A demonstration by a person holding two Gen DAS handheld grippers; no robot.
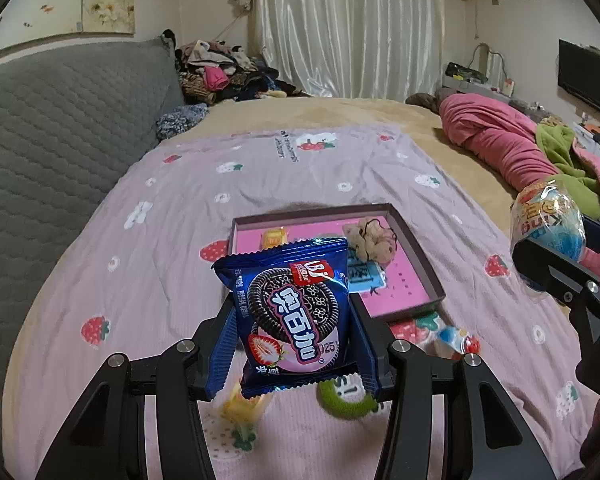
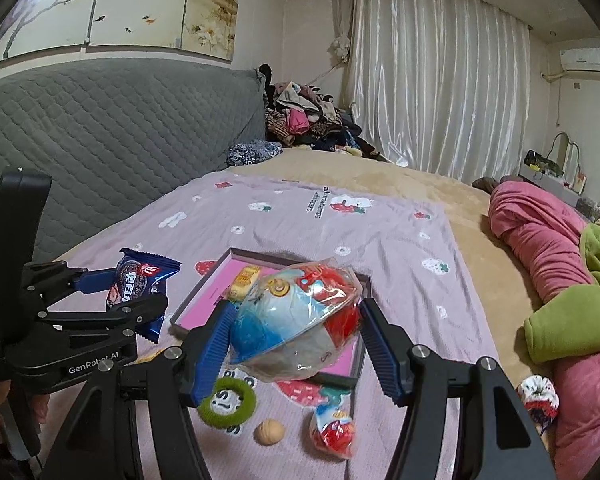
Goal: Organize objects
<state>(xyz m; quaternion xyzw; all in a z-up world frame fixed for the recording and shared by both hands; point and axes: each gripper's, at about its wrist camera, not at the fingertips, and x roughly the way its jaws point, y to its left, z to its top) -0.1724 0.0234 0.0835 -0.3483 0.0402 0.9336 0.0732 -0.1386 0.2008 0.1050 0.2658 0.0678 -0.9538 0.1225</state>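
Observation:
My left gripper (image 1: 292,336) is shut on a blue cookie packet (image 1: 288,312) and holds it above the bed, just short of the shallow pink box (image 1: 424,280). The packet also shows in the right wrist view (image 2: 140,284). My right gripper (image 2: 296,340) is shut on a clear-wrapped toy egg (image 2: 296,320) and holds it over the near part of the box (image 2: 196,300). The egg also shows at the right in the left wrist view (image 1: 548,224). Inside the box lie a yellow snack (image 1: 274,238), a beige scrunchie (image 1: 374,242) and a blue card (image 1: 364,276).
On the strawberry sheet (image 2: 380,240) near me lie a green hair tie (image 2: 228,402), a walnut (image 2: 269,432), a small wrapped toy (image 2: 334,428) and a yellow item (image 1: 242,408). A pink quilt (image 2: 548,240) and green blanket (image 2: 572,320) lie right. The grey headboard (image 2: 120,140) stands left.

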